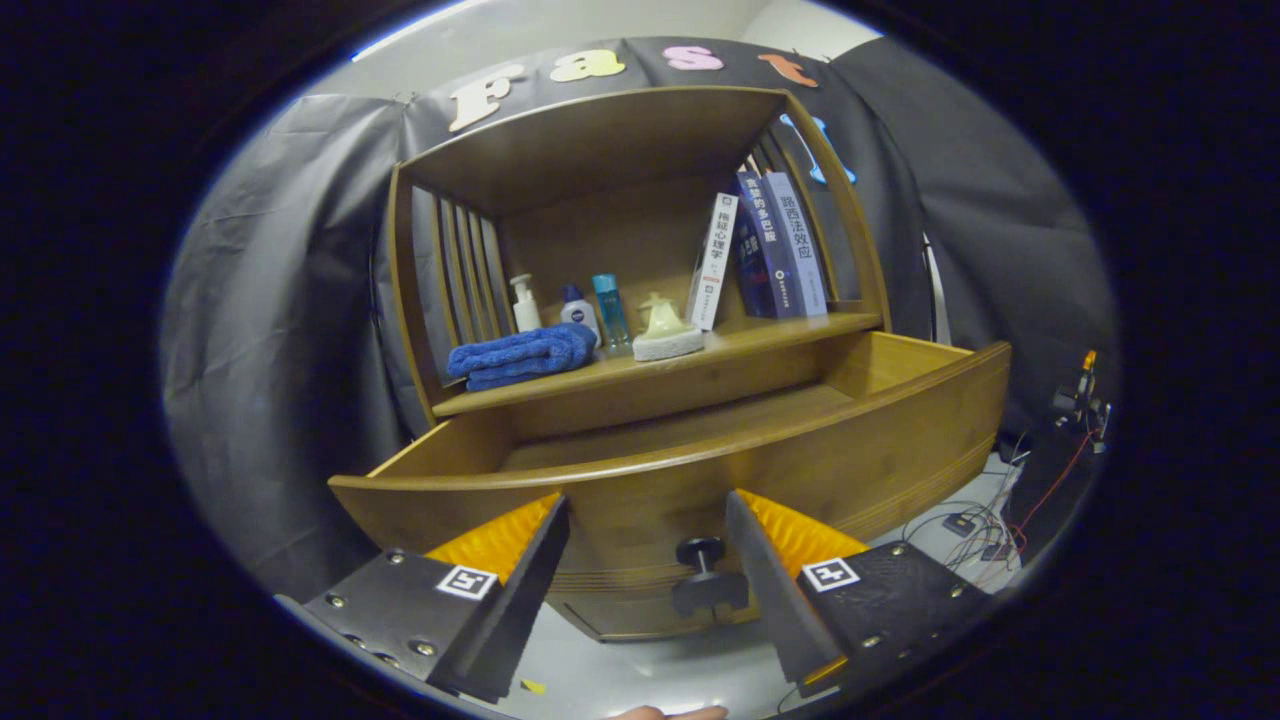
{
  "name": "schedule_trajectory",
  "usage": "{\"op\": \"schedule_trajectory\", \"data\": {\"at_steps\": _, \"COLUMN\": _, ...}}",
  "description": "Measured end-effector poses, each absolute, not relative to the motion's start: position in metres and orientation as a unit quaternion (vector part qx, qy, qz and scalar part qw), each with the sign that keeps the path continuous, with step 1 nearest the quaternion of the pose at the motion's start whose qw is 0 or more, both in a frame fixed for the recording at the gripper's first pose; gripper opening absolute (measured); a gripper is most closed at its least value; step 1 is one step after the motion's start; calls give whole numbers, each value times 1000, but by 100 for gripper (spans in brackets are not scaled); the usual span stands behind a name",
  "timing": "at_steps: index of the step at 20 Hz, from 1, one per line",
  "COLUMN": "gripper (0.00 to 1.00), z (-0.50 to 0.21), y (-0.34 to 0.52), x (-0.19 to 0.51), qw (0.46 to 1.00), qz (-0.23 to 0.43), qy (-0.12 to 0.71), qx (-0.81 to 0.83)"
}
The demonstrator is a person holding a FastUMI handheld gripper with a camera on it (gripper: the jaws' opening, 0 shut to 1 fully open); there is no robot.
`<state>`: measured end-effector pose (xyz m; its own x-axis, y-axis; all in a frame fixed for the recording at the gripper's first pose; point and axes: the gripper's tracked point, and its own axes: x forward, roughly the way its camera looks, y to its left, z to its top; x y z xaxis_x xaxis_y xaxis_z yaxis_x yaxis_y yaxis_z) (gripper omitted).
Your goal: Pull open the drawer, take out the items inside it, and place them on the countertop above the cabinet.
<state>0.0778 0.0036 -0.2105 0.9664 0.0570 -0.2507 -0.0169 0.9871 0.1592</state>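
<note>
The wooden cabinet's drawer [800, 450] stands pulled out toward me, and the part of its floor that I can see is bare wood. Its dark round knob [700, 552] sits on the drawer front, between my two fingers and closer to the right one. My gripper [648, 505] is open, with the fingers spread to either side of the knob and touching nothing. Above the drawer, the countertop [760, 338] carries a folded blue towel [522, 355], a pump bottle [524, 303], two small bottles [597, 310] and a pale figurine on a white base [665, 330].
Three books [765, 245] lean at the right of the shelf, under the cabinet's wooden top. Slatted wooden sides close the shelf left and right. Cables and a small device [975, 525] lie on the floor to the right of the cabinet. A fingertip [665, 712] shows below my fingers.
</note>
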Motion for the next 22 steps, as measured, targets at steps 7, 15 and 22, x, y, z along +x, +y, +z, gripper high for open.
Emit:
{"op": "schedule_trajectory", "data": {"at_steps": 7, "gripper": 95, "z": -204, "y": 4, "x": 111, "qw": 988, "qz": 24, "qy": 121, "qx": 90}}
{"op": "schedule_trajectory", "data": {"at_steps": 15, "gripper": 95, "z": -209, "y": 4, "x": 146, "qw": 987, "qz": 27, "qy": 116, "qx": 105}}
{"op": "schedule_trajectory", "data": {"at_steps": 22, "gripper": 95, "z": -210, "y": 6, "x": 171, "qw": 986, "qz": 27, "qy": 111, "qx": 120}}
